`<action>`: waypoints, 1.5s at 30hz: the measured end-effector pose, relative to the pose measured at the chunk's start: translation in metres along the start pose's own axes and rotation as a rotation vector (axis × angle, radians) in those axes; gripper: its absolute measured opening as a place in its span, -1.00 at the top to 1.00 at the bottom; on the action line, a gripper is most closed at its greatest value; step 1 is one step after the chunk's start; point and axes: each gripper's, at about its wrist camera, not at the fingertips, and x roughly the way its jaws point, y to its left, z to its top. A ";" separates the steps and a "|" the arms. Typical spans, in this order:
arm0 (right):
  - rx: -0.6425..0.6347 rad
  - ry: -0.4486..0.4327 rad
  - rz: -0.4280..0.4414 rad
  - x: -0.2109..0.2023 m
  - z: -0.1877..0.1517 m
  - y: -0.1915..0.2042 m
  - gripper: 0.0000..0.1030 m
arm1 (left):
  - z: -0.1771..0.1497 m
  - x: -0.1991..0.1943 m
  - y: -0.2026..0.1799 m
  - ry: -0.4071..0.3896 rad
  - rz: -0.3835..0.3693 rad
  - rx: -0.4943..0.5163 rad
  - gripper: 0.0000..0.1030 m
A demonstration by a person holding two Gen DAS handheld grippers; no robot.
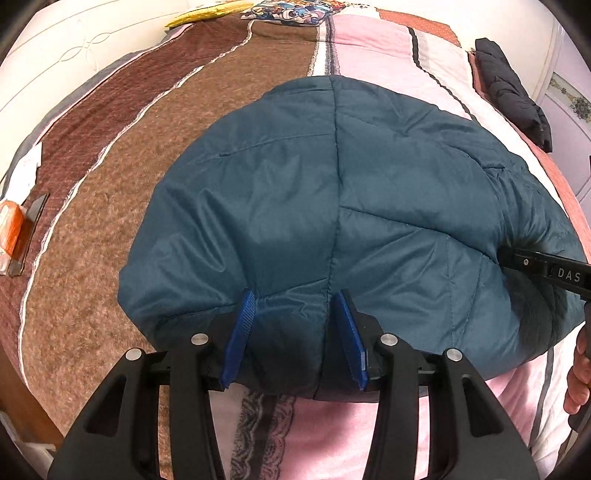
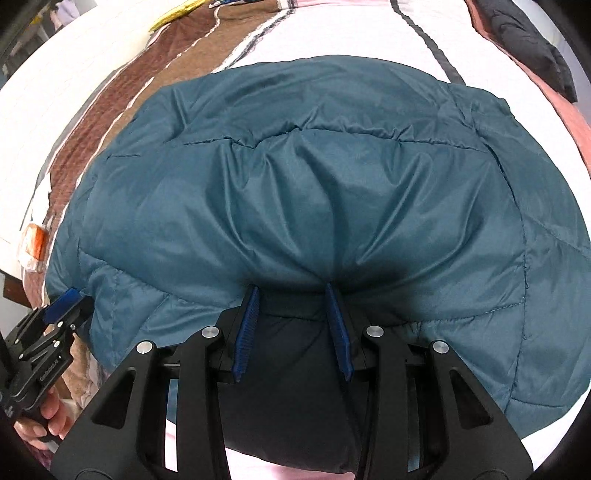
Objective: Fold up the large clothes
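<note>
A teal quilted puffer jacket [image 1: 332, 206] lies spread on the bed; it also fills the right wrist view [image 2: 314, 184]. My left gripper [image 1: 295, 299] has its blue pads either side of the jacket's near edge, a thick fold between them. My right gripper [image 2: 291, 291] holds the near edge too, with dark lining bunched between its pads. The right gripper shows at the right of the left wrist view [image 1: 546, 269], and the left gripper shows at the lower left of the right wrist view [image 2: 62, 302].
The bed has a brown, pink and white patchwork cover [image 1: 110, 184]. A dark folded garment [image 1: 513, 92] lies at the far right edge. An orange and white packet [image 1: 11, 236] sits at the left. A yellow item [image 1: 207, 14] lies near the headboard.
</note>
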 end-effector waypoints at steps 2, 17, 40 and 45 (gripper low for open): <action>-0.002 0.001 -0.011 0.000 0.000 0.003 0.27 | 0.000 0.001 -0.001 -0.003 0.009 0.000 0.10; -0.059 0.031 0.153 -0.028 -0.054 0.048 0.25 | -0.003 -0.004 -0.004 -0.017 0.010 -0.007 0.10; -0.085 0.037 0.118 -0.003 -0.059 0.051 0.23 | -0.056 -0.009 0.104 0.035 -0.422 -0.811 -0.57; -0.088 0.033 0.121 -0.002 -0.061 0.052 0.22 | -0.044 0.009 0.092 0.052 -0.423 -0.816 -0.57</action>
